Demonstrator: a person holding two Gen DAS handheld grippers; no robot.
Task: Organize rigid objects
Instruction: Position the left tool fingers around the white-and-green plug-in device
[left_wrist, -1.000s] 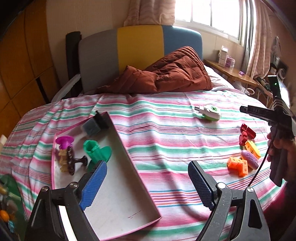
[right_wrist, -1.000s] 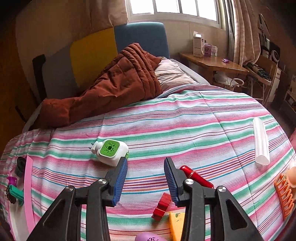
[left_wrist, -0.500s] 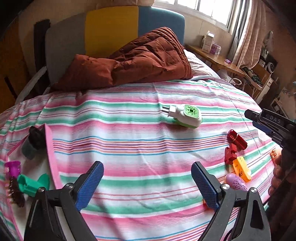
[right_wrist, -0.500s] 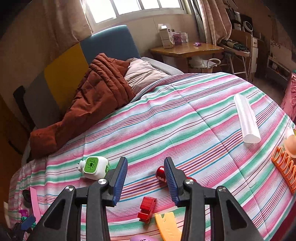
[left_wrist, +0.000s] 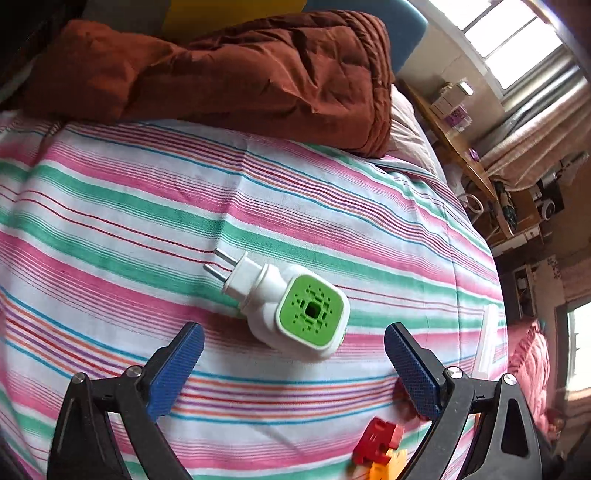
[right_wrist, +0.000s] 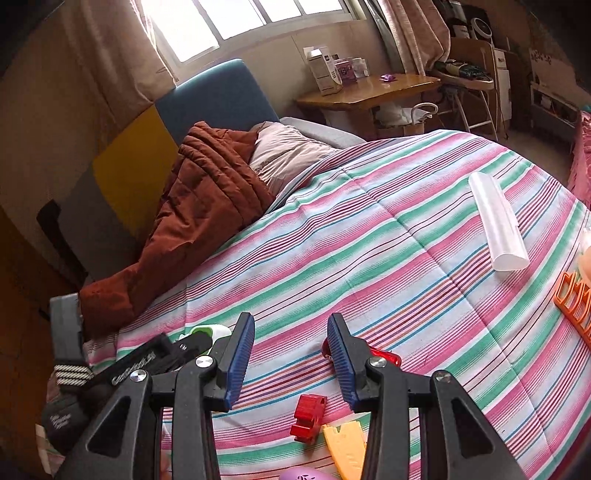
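1. left gripper (left_wrist: 293, 350): jaws spread wide, holding nothing, poised above the white-and-green plug-in device (left_wrist: 291, 308), which lies on the striped bed (left_wrist: 110, 229).
2. right gripper (right_wrist: 291, 345): jaws partly open, empty, over the red block (right_wrist: 308, 411).

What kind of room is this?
Most likely a bedroom: a bed with a striped cover and a rust-brown quilt heaped at the headboard, plus a small wooden table under the curtained window.
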